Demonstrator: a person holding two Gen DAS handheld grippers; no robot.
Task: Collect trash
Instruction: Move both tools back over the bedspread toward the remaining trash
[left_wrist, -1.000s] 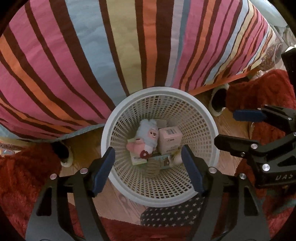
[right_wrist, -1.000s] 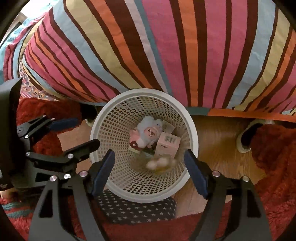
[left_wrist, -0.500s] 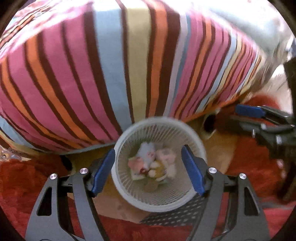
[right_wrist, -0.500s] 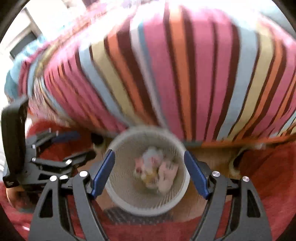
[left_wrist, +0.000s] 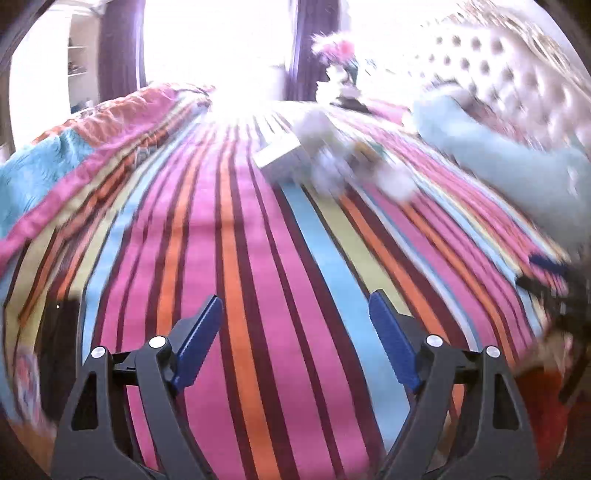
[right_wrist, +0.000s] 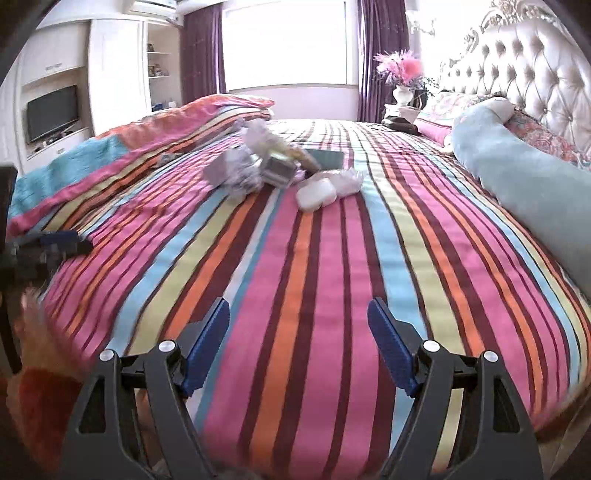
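A pile of trash lies far out on the striped bedspread (right_wrist: 317, 266): crumpled paper (right_wrist: 236, 170), a small box (right_wrist: 279, 171) and white plastic-wrapped pieces (right_wrist: 317, 192). The left wrist view shows the same pile, blurred (left_wrist: 332, 162). My left gripper (left_wrist: 295, 332) is open and empty above the near part of the bed. My right gripper (right_wrist: 298, 339) is open and empty, also over the near part of the bed. Each gripper shows at the edge of the other's view. The trash basket is out of view.
A long pale blue pillow (right_wrist: 524, 181) lies along the right side by the tufted headboard (right_wrist: 535, 74). A folded quilt (right_wrist: 122, 147) lies on the left. A vase of pink flowers (right_wrist: 400, 74) stands on a nightstand. A red rug (right_wrist: 33, 391) lies below.
Both grippers have swung up from over the white basket on the floor and now face across the bed. The basket has dropped out of view. Both stay open.
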